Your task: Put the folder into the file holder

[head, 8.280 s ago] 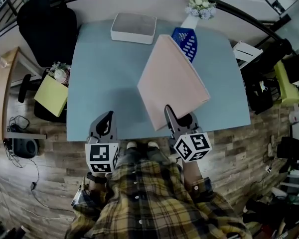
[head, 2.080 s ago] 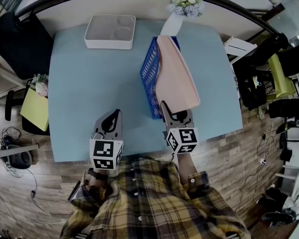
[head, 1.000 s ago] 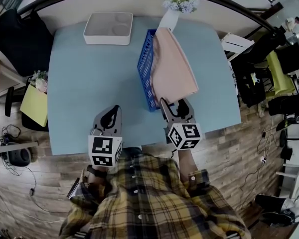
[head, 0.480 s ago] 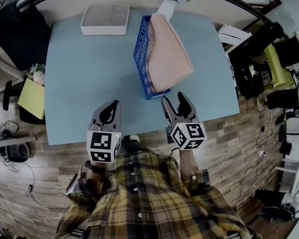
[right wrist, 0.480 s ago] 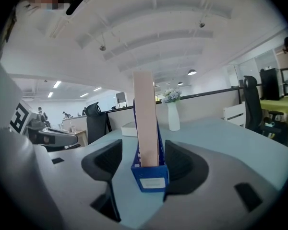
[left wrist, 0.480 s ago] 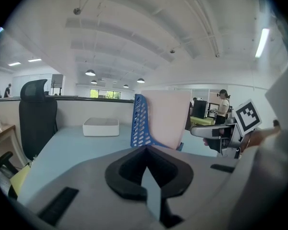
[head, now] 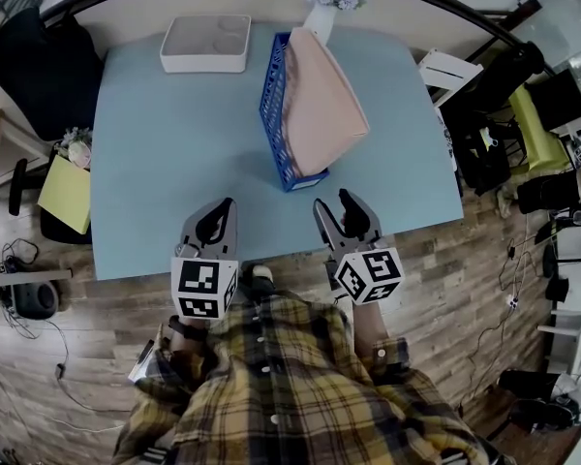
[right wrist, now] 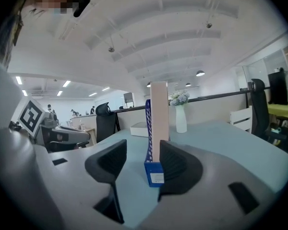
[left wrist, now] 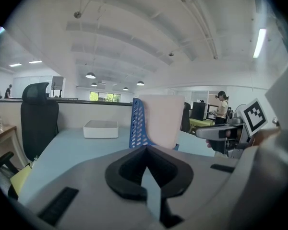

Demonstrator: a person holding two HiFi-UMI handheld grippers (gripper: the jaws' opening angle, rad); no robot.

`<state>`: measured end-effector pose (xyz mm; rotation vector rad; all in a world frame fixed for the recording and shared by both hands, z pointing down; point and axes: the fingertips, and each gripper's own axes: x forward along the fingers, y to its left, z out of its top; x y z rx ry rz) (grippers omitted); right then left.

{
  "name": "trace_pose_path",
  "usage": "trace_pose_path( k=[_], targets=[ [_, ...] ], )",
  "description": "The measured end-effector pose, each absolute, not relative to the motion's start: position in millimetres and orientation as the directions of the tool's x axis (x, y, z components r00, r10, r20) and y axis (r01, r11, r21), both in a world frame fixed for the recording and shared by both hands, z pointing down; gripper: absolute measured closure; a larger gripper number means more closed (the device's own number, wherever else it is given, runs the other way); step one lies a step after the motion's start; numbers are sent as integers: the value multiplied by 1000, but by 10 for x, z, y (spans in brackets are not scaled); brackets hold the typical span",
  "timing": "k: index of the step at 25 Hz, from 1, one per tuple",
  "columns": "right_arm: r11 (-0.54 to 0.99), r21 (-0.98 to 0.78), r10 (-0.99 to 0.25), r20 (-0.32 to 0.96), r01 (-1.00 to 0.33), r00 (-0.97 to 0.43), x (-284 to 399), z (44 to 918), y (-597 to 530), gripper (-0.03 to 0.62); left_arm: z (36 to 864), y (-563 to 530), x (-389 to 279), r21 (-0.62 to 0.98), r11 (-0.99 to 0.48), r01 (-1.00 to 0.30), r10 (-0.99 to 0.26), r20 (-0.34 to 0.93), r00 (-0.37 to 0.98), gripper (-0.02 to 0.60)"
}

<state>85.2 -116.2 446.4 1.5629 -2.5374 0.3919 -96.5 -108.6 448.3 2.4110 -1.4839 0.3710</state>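
My right gripper [head: 340,211]: jaws apart, closing now, nothing between them. My left gripper [head: 214,226]: jaws pressed together, holding nothing. Both wait at near edge of table [head: 174,163], I think so I bump nothing. Pink folder [head: 324,100] stands inside blue file holder [head: 274,105], top leaning right. Job looks done.
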Motion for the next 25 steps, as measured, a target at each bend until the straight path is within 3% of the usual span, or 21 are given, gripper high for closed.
trace_pose_path(
  k=[3,11,18,25],
  targets=[
    [446,-121,-849,258,-887,-462,832,4417,-1113,428,4446,-1053,-938,106,-432,-895,-824,356,440,591],
    [461,-120,-833,283,-879,-475,783,4418,-999,525,4442,-967,-947,111,-436,-893,-823,352,445,591],
    [435,-156,-838,289,-887,-462,789,4462,-968,585,4488,-916,-949,117,-449,-886,-811,365,458,591],
    [410,-180,-848,286,-894,-447,852,4480,-969,591,4523,-891,-928,118,-458,-881,-801,375,467,591]
  ],
)
